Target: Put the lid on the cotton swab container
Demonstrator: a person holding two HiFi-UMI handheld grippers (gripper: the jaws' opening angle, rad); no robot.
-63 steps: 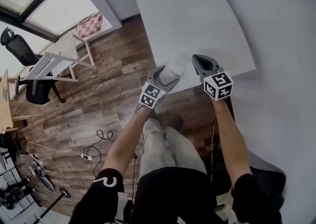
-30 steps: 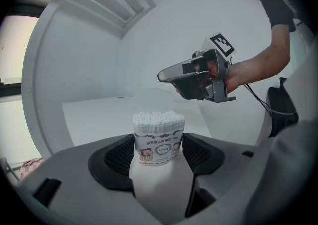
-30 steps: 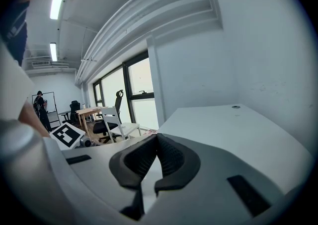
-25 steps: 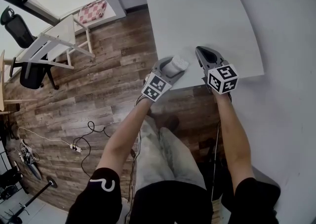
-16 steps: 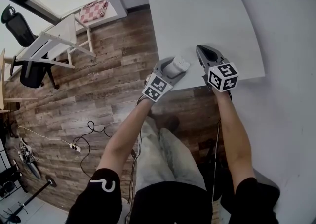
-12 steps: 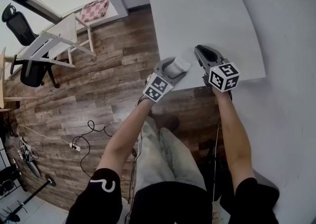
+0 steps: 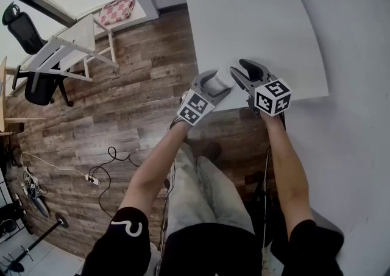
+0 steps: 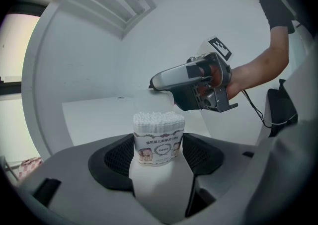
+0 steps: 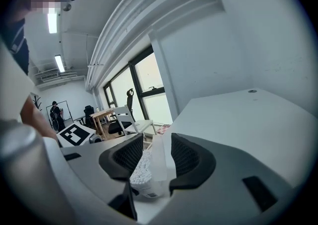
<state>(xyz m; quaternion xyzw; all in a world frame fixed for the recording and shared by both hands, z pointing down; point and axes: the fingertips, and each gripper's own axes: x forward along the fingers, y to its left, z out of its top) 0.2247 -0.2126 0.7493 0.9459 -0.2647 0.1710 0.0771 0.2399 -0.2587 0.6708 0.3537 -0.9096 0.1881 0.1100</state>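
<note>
Left gripper view shows the left gripper (image 8: 158,137) clamped on the cotton swab container (image 8: 158,149), swab tips bare on top, w/ the clear lid (image 8: 149,102) just above and behind its rim. Right gripper view: the right gripper (image 9: 155,152) has just been opening its jaws, now wide, lid loose btwn them right beside the container, not pinched; can't tell if it's seated. To do it well, I'd hold the container steady, square the lid over the rim, then press straight down.
</note>
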